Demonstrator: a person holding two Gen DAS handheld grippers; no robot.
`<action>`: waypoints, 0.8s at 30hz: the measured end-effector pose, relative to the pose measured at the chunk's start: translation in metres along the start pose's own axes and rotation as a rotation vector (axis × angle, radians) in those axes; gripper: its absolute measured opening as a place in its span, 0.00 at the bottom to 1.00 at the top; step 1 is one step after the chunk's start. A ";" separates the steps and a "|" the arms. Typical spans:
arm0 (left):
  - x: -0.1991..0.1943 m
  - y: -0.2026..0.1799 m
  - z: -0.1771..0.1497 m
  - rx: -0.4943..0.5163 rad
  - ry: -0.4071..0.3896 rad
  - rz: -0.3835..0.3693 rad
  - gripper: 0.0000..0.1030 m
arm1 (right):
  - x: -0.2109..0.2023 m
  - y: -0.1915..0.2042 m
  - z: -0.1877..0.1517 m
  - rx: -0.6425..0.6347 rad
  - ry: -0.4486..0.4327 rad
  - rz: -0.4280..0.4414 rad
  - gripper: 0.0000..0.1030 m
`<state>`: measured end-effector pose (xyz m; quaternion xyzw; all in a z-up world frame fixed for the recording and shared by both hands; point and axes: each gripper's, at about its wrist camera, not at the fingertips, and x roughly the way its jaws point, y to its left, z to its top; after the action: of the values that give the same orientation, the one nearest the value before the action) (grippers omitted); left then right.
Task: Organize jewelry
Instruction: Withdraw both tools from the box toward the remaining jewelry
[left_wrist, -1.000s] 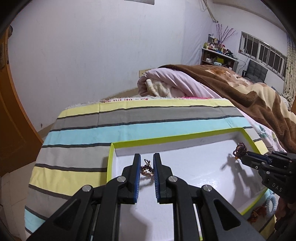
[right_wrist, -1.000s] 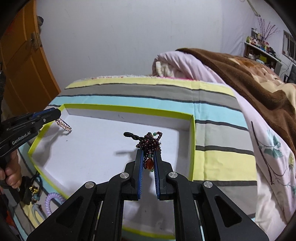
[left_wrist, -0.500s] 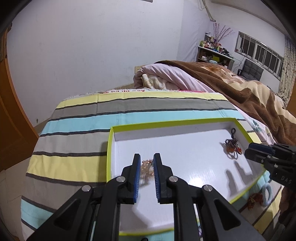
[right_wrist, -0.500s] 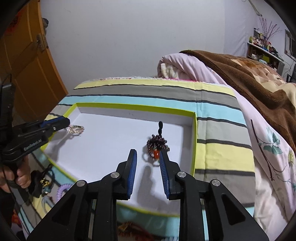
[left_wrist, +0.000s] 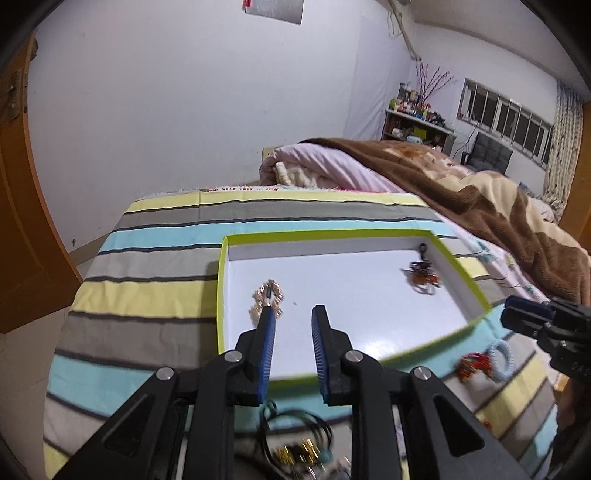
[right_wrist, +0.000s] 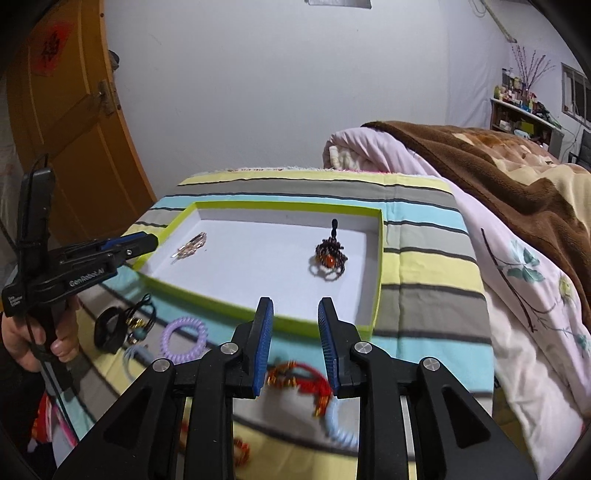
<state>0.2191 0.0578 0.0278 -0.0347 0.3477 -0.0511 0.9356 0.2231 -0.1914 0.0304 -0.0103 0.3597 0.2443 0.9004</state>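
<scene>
Left claw (left_wrist: 291, 321) hung with jaws apart and empty, right claw (right_wrist: 295, 314) likewise, both near the tray (right_wrist: 376, 266). Rose-gold piece (left_wrist: 267, 297) and beaded bracelet (right_wrist: 331, 256) lay inside; loose ones sat on the striped bedspread (right_wrist: 424, 258). The red bracelet (right_wrist: 303, 376) looked light, floppy; best pinched across its cord.

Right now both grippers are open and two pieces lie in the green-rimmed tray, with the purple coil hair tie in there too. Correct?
Not quite. The purple coil hair tie lies on the striped cloth outside the green-rimmed tray, as the right wrist view shows. The rest holds.
</scene>
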 end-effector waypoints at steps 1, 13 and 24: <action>-0.007 -0.002 -0.004 0.003 -0.009 0.002 0.21 | -0.005 0.002 -0.004 0.001 -0.006 -0.001 0.25; -0.074 -0.024 -0.057 0.019 -0.068 -0.011 0.23 | -0.063 0.021 -0.064 -0.015 -0.055 -0.060 0.25; -0.104 -0.030 -0.097 0.007 -0.061 -0.016 0.23 | -0.086 0.026 -0.095 0.008 -0.049 -0.054 0.25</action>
<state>0.0753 0.0374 0.0250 -0.0356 0.3186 -0.0589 0.9454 0.0968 -0.2239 0.0200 -0.0105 0.3382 0.2187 0.9152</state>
